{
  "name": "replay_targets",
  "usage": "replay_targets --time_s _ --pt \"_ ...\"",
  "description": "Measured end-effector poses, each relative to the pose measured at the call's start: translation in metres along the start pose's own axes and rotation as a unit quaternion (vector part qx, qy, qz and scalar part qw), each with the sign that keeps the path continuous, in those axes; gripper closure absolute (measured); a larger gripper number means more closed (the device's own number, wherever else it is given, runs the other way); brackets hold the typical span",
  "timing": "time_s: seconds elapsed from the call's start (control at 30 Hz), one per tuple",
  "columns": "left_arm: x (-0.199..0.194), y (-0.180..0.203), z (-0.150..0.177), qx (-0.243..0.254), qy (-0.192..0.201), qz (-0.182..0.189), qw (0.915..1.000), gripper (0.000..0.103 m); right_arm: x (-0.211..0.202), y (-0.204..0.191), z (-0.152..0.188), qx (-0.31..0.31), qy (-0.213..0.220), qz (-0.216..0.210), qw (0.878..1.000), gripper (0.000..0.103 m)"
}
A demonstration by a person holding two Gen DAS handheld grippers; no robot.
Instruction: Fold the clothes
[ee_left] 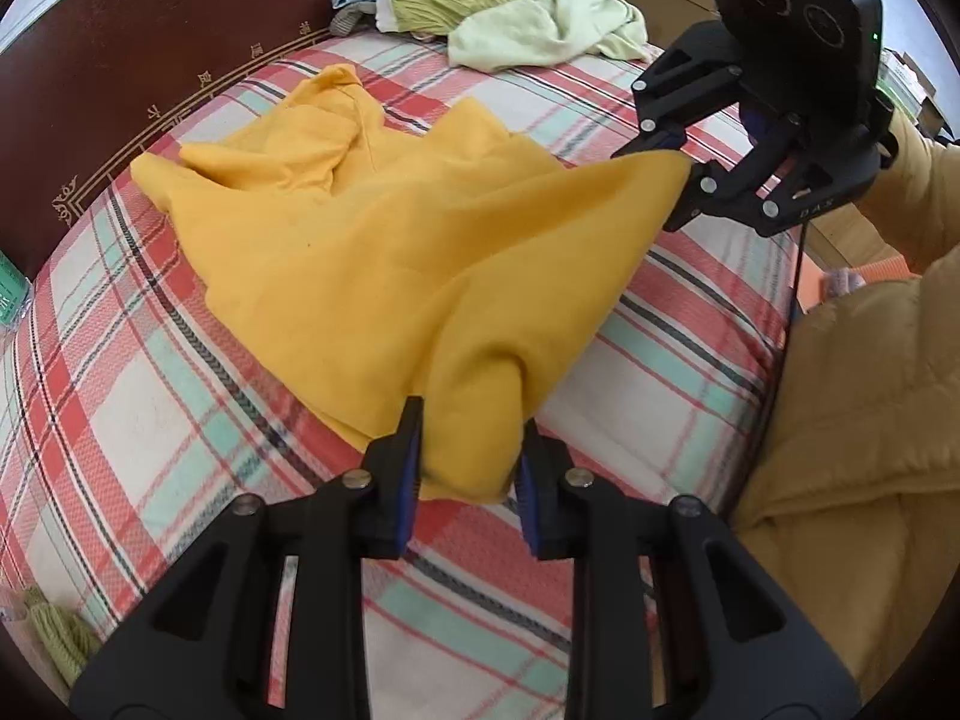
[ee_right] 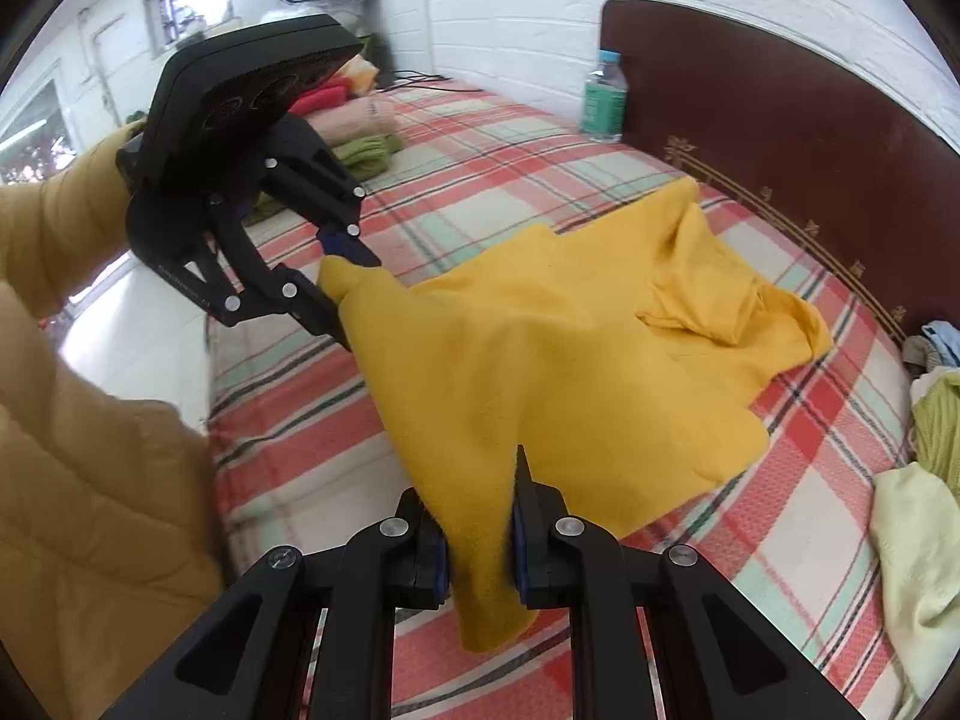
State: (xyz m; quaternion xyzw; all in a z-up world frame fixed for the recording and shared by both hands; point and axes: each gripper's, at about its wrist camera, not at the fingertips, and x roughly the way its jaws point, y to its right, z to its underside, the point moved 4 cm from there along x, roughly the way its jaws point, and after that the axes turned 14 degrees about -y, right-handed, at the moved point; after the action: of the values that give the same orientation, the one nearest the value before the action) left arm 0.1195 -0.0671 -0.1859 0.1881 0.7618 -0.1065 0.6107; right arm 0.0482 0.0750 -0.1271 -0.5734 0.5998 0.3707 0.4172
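Observation:
A yellow garment [ee_left: 384,252] lies half lifted over a plaid bed [ee_left: 150,396]. My left gripper [ee_left: 471,450] is shut on one corner of it near the bed's front edge. My right gripper [ee_left: 678,180] is shut on another corner, held up at the right. In the right wrist view the same garment [ee_right: 570,360] stretches from my right gripper [ee_right: 480,534] to the left gripper [ee_right: 348,288], both clamped on its cloth. The far part of the garment rests crumpled by the headboard.
A dark red headboard [ee_right: 780,120] runs along the bed's far side. A pile of green and pale clothes [ee_left: 480,6] sits at one end, folded clothes [ee_right: 354,132] at the other. A water bottle [ee_right: 603,99] stands by the headboard. The person's yellow jacket [ee_left: 858,420] is close by.

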Motion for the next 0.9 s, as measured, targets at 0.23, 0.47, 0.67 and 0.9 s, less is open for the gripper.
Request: replay_targets --time_s 0.23,0.47,0.67,0.9 --pt "-0.019 -0.013 -0.012 -0.017 0.009 -0.006 0.9998 0.074 -0.018 0.015 -0.014 0.019 0.022 -0.001 1.000 0.089" --pt "-0.048 -0.057 -0.053 -0.056 0.035 -0.012 0.9977 0.074 -0.035 0.066 -0.053 0.056 0.053 -0.013 0.997 0.089" --pt "-0.060 -0.101 -0.090 -0.095 0.043 -0.016 0.9944 0.074 -0.041 0.113 -0.081 0.083 0.062 -0.039 0.994 0.089" --pt "-0.050 -0.150 -0.123 -0.148 0.046 0.005 0.9878 0.074 -0.025 0.170 -0.102 0.137 0.066 -0.077 0.985 0.089"
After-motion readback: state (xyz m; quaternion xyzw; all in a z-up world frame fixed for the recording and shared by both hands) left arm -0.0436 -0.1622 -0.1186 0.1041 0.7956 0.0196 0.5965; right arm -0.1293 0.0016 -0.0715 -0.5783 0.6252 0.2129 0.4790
